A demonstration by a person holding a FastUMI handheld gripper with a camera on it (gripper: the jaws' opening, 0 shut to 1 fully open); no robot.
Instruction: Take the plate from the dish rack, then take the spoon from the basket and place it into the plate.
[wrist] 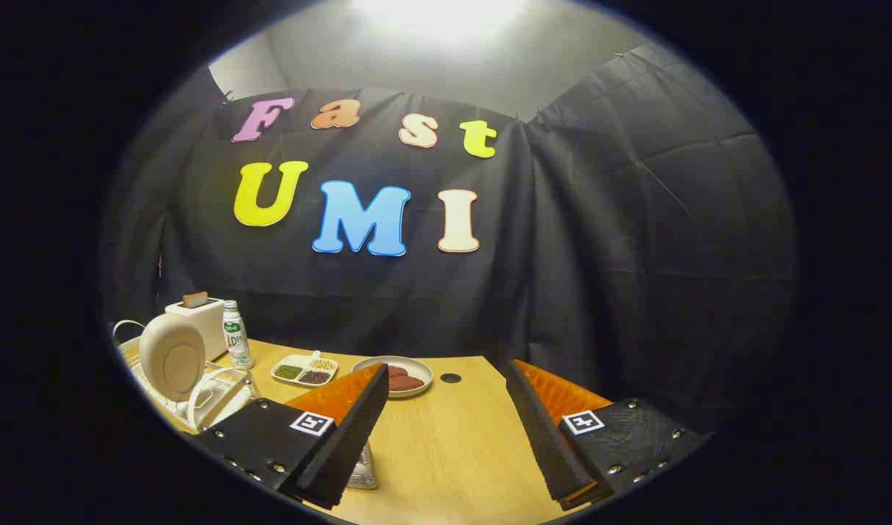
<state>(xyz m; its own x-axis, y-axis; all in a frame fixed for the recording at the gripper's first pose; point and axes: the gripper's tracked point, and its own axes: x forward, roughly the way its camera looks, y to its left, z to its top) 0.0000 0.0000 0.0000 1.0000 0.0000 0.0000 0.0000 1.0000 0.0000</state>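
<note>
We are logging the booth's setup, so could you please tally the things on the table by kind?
Dish rack, holding a cream plate upright: 1 rack, 1 plate
Toaster: 1
Bottle: 1
Divided tray of beans: 1
Round plate with dark food: 1
Clear glass item under one finger: 1
Total: 7
The gripper is open, holding nothing.

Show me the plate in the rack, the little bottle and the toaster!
plate (172, 357): gripper view, middle of its back.
bottle (235, 337): gripper view, on its label.
toaster (206, 324): gripper view, its front wall.
</note>
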